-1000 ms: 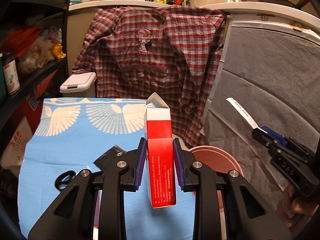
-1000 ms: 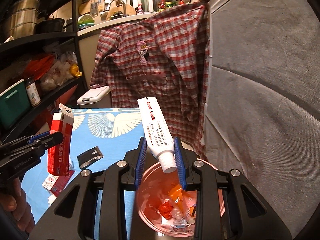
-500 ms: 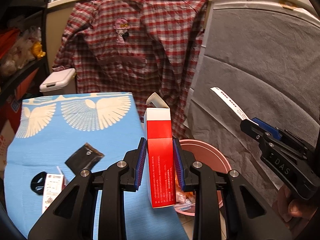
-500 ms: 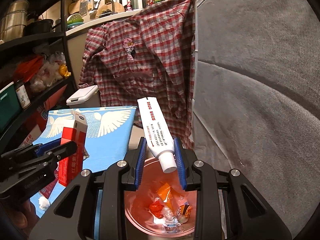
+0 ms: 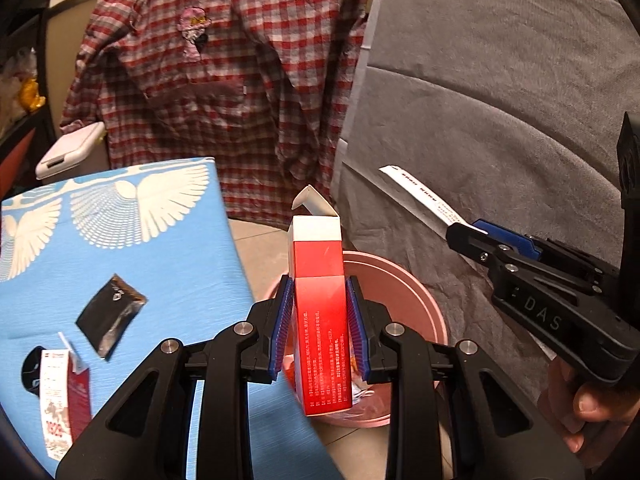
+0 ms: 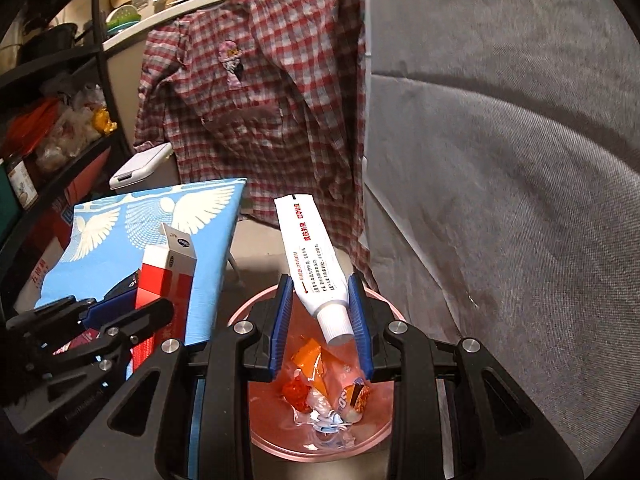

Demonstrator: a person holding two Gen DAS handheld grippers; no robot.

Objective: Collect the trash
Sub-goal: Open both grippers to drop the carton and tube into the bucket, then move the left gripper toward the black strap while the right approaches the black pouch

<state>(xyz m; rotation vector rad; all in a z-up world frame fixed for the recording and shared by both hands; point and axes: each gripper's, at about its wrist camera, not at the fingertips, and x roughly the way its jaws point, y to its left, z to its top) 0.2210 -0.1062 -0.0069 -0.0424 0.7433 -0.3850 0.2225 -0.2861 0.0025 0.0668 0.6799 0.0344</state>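
Ahead of both grippers hangs a red-and-white checked cotton shirt (image 5: pixel 236 76), with a grey cloth-covered panel (image 6: pixel 500 160) to its right. Left of and below the left gripper lies a light-blue tablecloth printed with white wings (image 5: pixel 120 248). A round pink plastic bin (image 6: pixel 320 420) sits directly beneath the right gripper (image 6: pixel 321 320) and just under and beyond the left gripper (image 5: pixel 319 328), already holding crumpled sweet wrappers (image 6: pixel 324 384).

The left gripper is clamped on a tall red-and-white cardboard carton (image 5: pixel 322 312), pads pressing its two narrow sides about mid-height. The long axis stands near upright, opened flap upward, base hanging over the near rim of the bin (probably so that a release drops it straight in).

The right gripper pinches a white plastic ointment tube with red lettering (image 6: pixel 314 268) near its shoulder. Its long axis tilts, flat crimped end up and away to the left, white cap (image 6: pixel 337 326) pointing down into the bin, so it should fall cap first.

Still on the cloth, left of the left gripper, lie a small black foil sachet (image 5: pixel 110 316) and a smaller red-and-white box (image 5: pixel 60 396), seemingly the remaining trash.
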